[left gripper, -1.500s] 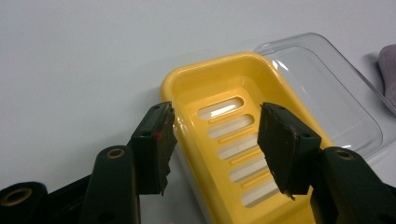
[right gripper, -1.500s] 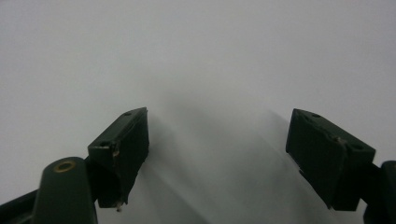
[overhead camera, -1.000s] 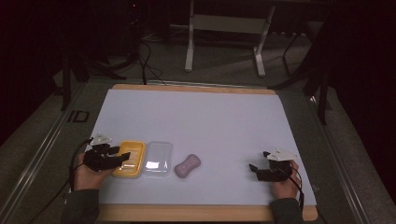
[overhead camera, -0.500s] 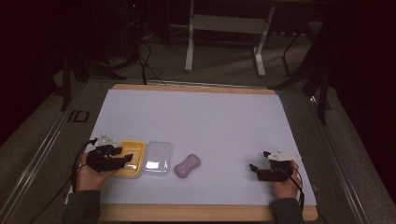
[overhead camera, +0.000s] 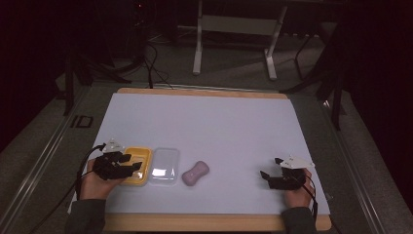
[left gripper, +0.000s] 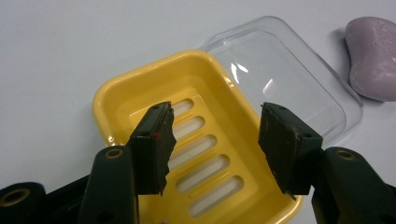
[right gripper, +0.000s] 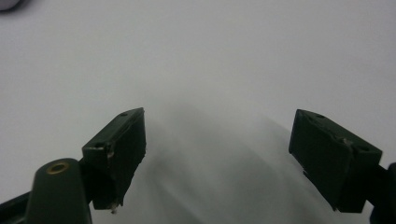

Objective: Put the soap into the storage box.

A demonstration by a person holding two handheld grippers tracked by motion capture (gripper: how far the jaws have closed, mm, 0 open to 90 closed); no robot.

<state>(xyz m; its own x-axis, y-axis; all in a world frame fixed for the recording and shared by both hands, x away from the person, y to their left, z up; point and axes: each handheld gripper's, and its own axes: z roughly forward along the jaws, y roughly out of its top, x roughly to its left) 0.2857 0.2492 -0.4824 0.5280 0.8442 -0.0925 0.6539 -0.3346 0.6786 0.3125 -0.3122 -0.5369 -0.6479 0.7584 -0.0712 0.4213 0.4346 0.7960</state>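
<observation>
The left tongs (left gripper: 212,140) hang over the yellow soap dish (left gripper: 140,93), jaws parted and gripping nothing; the dish sits empty. Just right of them lies the clear lid (left gripper: 289,70), then the purple soap (left gripper: 373,56), still on the desk (overhead camera: 219,122), so loading and covering likely remain. Far right, the right tongs (right gripper: 233,154) gape over bare desk. Nothing blocks the way.

Table (overhead camera: 204,122): wooden edge, white surface. Yellow soap dish (overhead camera: 137,165) at near left, slotted bottom. Clear lid (overhead camera: 164,167) just right of it, edges touching or nearly so. Pink soap bar (overhead camera: 196,173) just right of lid, apart.
</observation>
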